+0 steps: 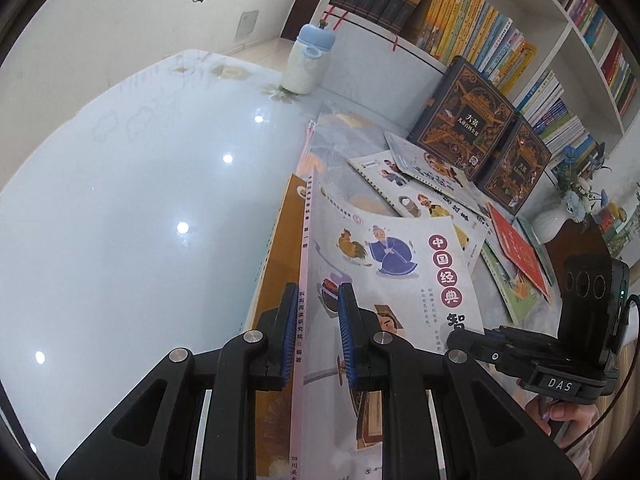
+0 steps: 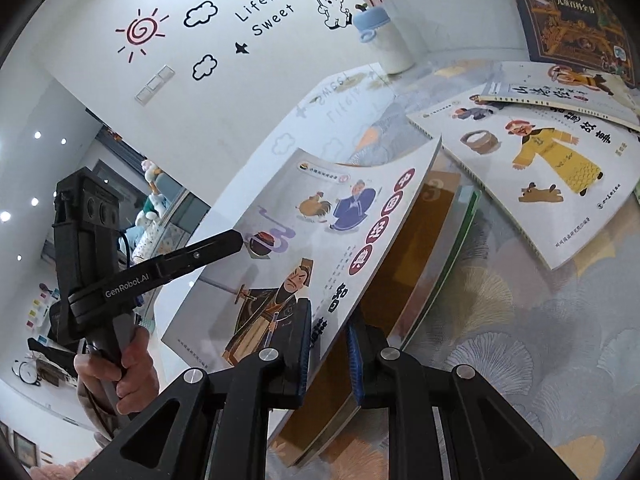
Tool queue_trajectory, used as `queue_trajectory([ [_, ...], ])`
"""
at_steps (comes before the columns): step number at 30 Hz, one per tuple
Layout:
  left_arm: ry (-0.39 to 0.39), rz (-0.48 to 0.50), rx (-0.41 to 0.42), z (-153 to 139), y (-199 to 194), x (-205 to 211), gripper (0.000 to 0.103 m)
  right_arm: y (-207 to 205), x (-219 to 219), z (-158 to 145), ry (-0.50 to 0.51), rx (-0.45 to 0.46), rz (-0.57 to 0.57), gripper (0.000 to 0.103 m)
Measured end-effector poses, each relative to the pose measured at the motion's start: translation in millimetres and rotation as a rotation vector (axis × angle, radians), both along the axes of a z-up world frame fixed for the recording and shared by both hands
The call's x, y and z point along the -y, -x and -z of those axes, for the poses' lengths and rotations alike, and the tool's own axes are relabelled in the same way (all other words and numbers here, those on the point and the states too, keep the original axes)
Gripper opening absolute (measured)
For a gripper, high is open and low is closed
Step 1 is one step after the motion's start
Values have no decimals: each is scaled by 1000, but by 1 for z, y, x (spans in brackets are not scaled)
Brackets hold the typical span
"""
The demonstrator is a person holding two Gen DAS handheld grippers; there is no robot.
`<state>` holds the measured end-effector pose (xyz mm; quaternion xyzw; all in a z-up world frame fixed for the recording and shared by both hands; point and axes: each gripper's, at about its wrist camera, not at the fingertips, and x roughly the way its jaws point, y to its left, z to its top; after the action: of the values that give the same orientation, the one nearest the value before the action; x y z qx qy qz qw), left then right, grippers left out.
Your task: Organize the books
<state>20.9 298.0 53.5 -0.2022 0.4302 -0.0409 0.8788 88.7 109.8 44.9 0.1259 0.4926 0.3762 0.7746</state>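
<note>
around the glossy pale table (image 1: pixel 120 200), bookshelves (image 1: pixel 500 40) and decorated wall (image 2: pixel 200 80).

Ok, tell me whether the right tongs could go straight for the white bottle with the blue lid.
Probably not yet. The right tongs are clamped on the tilted grey picture book, also held by the left tongs. The white bottle with the blue lid stands beyond it, at the table's far edge.

From my remote station: the worktop (image 1: pixel 120 200) shows a glossy, glass-smooth finish mirroring ceiling lights. The paperback picture book (image 1: pixel 400 248) has a satin paper cover. My left hand-held gripper (image 1: pixel 313 336) is matt black plastic with ribbed blue pads (image 1: pixel 345 332) and polished metal pins.
</note>
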Motion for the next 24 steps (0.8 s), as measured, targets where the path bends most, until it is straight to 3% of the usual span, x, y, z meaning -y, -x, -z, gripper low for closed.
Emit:
queue_trajectory([
  [7, -16, -44, -28, 12, -6, -6, 16, 4, -6, 3, 35, 14, -19, 18],
  [9, -24, -59, -45, 15, -8, -6, 25, 4, -7, 4, 43, 12, -26, 22],
  [10, -10, -74, -40, 15, -8, -7, 28, 4, -9, 4, 49, 5, -29, 29],
  [11, -11, -86, -41, 15, -8, -7, 34, 4, -11, 5, 62, -8, -38, 44],
  [12, -16, -95, -47, 14, -9, -6, 34, 5, -12, 5, 48, -7, -49, 49],
  [14, -37, -99, -64, 11, -12, -2, 41, 7, -15, 1, 36, -1, -67, 72],
  [15, -47, -99, -72, 10, -13, 0, 51, 9, -17, -2, 39, 0, -76, 74],
  [17, -51, -99, -72, 7, -15, 4, 59, 11, -17, -5, 38, 6, -85, 74],
  [24, -103, -92, -18, -26, -17, 33, 59, 13, 22, -33, -33, 39, -67, 74],
])
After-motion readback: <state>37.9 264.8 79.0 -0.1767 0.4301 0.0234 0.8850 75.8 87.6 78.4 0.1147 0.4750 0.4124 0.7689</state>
